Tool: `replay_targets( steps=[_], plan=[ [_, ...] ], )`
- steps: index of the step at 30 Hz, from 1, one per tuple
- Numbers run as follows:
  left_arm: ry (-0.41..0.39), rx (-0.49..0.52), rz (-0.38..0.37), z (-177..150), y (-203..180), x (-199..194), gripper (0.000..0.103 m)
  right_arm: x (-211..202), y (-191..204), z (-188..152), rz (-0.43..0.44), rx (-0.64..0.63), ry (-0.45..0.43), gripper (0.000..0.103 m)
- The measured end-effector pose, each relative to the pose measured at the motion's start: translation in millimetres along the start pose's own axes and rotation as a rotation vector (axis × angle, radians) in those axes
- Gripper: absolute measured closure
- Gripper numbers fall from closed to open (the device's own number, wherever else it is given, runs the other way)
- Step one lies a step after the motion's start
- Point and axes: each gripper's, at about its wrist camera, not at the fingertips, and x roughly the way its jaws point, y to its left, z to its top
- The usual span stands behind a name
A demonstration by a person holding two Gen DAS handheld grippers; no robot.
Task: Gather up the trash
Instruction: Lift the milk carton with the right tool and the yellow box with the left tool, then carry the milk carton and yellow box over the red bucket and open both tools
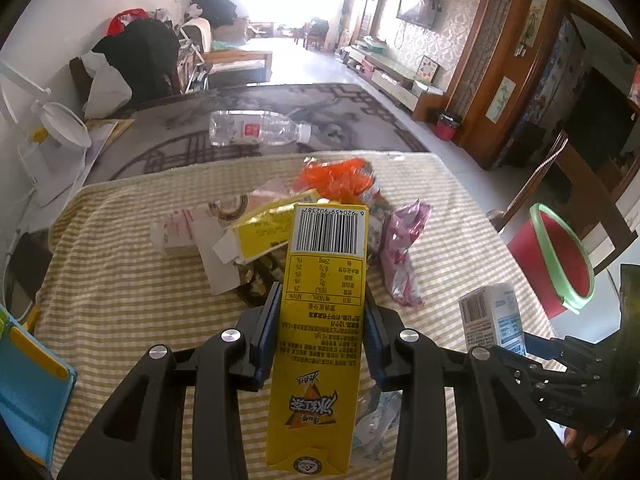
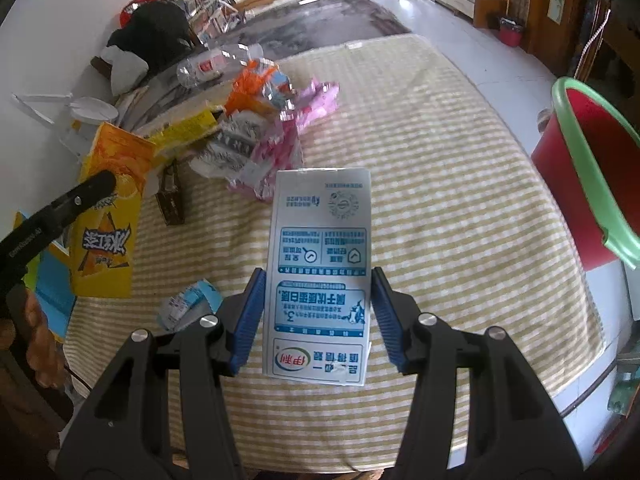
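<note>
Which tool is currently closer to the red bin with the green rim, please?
Right. The right tool, holding the white milk carton, sits beside the red bin; the left tool, gripping the yellow carton, is farther across the table.

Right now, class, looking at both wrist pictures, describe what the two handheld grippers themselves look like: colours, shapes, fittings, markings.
Both match. The left gripper and right gripper have black angular linkage arms with slotted cut-outs, round silver pivot screws, and flat blue ribbed finger pads. Small raised lettering runs along the left gripper's black arm in the right view, too small to read. No cables or sleeves show.
</note>
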Motion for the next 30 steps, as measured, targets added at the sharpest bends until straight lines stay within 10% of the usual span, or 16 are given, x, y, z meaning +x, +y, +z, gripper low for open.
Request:
replay_targets(
  steps=[30],
  plan=[
    [-0.181, 0.035, 0.092, 47, -191, -31, 0.069, -118, -148, 66, 0.131, -0.091, -0.251, 0.052]
  ],
)
